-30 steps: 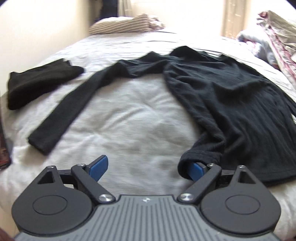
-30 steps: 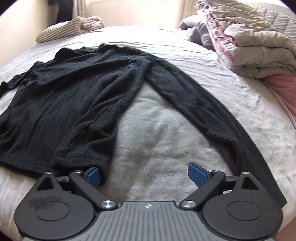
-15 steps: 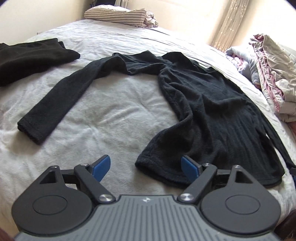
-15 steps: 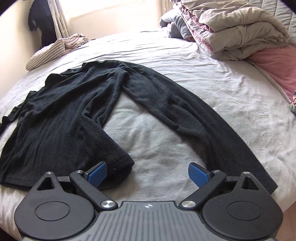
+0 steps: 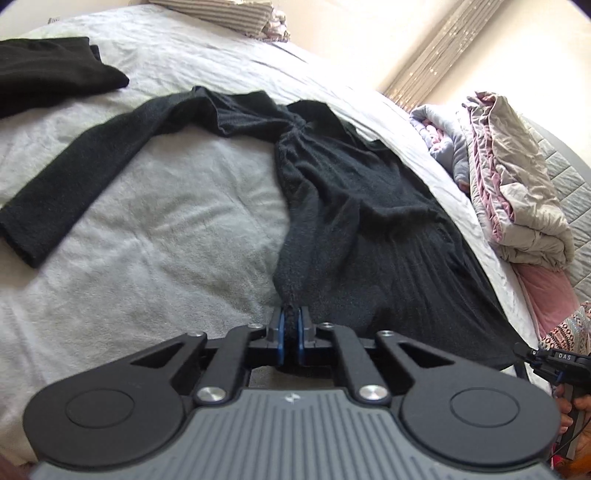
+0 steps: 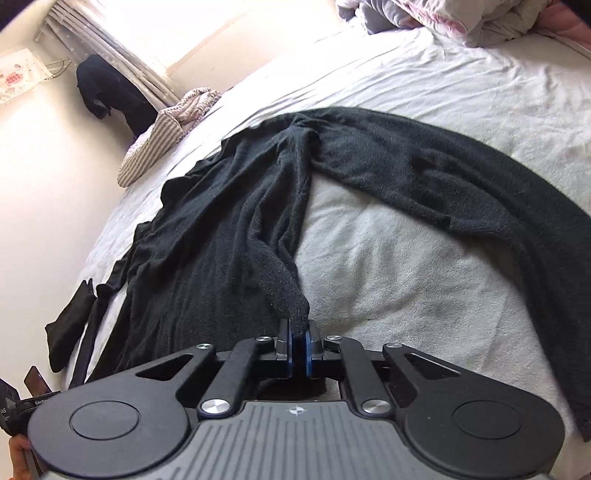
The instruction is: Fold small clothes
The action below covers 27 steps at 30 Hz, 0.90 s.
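A black long-sleeved knit sweater (image 5: pixel 369 206) lies spread on the grey bed, also seen in the right wrist view (image 6: pixel 229 229). My left gripper (image 5: pixel 290 325) is shut on the sweater's left bottom hem corner, the cloth pulled taut toward it. My right gripper (image 6: pixel 298 332) is shut on the right bottom hem corner. One sleeve (image 5: pixel 77 166) stretches out to the left, the other sleeve (image 6: pixel 461 177) to the right.
A folded black garment (image 5: pixel 44 70) lies at the far left. A striped folded cloth (image 5: pixel 221 14) sits at the bed's far end. A pile of quilts (image 5: pixel 517 177) is on the right. The bedspread (image 5: pixel 166 240) is light grey. The other gripper (image 5: pixel 557 362) shows at the right edge.
Both grippers were open at the hem corners; now both have shut on the hem and lifted it, bunching the sweater's sides toward the jaws.
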Motion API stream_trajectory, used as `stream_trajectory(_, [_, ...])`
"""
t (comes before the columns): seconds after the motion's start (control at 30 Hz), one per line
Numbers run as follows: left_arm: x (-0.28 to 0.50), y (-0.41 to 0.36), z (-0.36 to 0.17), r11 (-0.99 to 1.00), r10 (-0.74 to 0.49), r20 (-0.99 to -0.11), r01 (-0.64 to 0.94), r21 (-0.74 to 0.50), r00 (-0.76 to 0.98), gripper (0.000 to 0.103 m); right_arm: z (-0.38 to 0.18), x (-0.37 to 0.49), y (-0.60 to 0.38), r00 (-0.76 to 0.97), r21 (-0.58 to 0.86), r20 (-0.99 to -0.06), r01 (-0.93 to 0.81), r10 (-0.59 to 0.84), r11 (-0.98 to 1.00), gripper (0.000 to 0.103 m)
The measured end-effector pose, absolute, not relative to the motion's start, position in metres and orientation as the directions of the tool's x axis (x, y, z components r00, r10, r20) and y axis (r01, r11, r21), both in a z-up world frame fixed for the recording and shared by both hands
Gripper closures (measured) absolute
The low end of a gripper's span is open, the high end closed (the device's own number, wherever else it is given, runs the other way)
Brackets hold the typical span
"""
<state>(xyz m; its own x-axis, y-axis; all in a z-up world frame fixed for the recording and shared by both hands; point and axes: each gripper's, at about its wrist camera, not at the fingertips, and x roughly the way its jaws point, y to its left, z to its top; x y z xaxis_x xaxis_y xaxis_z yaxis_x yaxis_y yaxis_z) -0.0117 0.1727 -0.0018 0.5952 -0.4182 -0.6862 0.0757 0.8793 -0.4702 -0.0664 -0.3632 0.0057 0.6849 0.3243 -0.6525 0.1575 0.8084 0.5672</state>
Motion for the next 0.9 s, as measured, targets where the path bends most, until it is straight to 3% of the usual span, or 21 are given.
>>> stream_trajectory(0.1, [-0.033,0.185,0.016,0.883,-0.402,-0.678,0.065,-0.465,0.615,0.100,0.030,-0.085,-0.367,0.705,0.540,-0.642,0.139,0.300,0.830,0.095])
stream_trajectory(0.2, [-0.042,0.186,0.013,0.905,-0.371,-0.725,0.051,-0.423,0.580,0.100,0.034,-0.093,-0.367,0.685,0.518,-0.667,0.142,0.294,0.844,0.095])
stream_trajectory(0.37, [-0.037,0.177,-0.030,0.947,-0.304,-0.847,0.039,-0.320,0.436,0.099,0.003,-0.087,-0.358,0.592,0.441,-0.760,0.167,0.268,0.882,0.095])
stream_trajectory(0.47, [-0.031,0.170,-0.034,0.952,-0.297,-0.856,0.063,-0.300,0.422,0.097,-0.015,-0.081,-0.357,0.548,0.415,-0.797,0.189,0.255,0.890,0.092])
stream_trajectory(0.5, [-0.030,0.167,-0.029,0.952,-0.300,-0.854,0.076,-0.296,0.425,0.092,-0.013,-0.080,-0.360,0.550,0.411,-0.797,0.195,0.248,0.890,0.083])
stream_trajectory(0.57, [-0.032,0.161,-0.013,0.958,-0.286,-0.835,0.106,-0.268,0.470,0.069,-0.001,-0.085,-0.370,0.583,0.387,-0.787,0.208,0.204,0.899,0.070])
stream_trajectory(0.6, [-0.033,0.159,-0.004,0.961,-0.275,-0.817,0.119,-0.250,0.506,0.042,0.006,-0.089,-0.378,0.611,0.375,-0.771,0.212,0.177,0.902,0.055])
stream_trajectory(0.63, [-0.033,0.156,0.004,0.964,-0.265,-0.797,0.126,-0.234,0.542,0.020,0.012,-0.092,-0.386,0.632,0.363,-0.760,0.221,0.151,0.905,0.049])
stream_trajectory(0.67, [-0.033,0.153,0.012,0.966,-0.259,-0.771,0.139,-0.219,0.581,0.015,0.019,-0.095,-0.399,0.650,0.338,-0.753,0.245,0.104,0.909,0.040])
stream_trajectory(0.9, [0.000,0.109,0.033,0.956,-0.294,-0.725,0.206,-0.211,0.623,0.007,0.015,-0.096,-0.483,0.590,0.162,-0.797,0.412,-0.127,0.896,0.032])
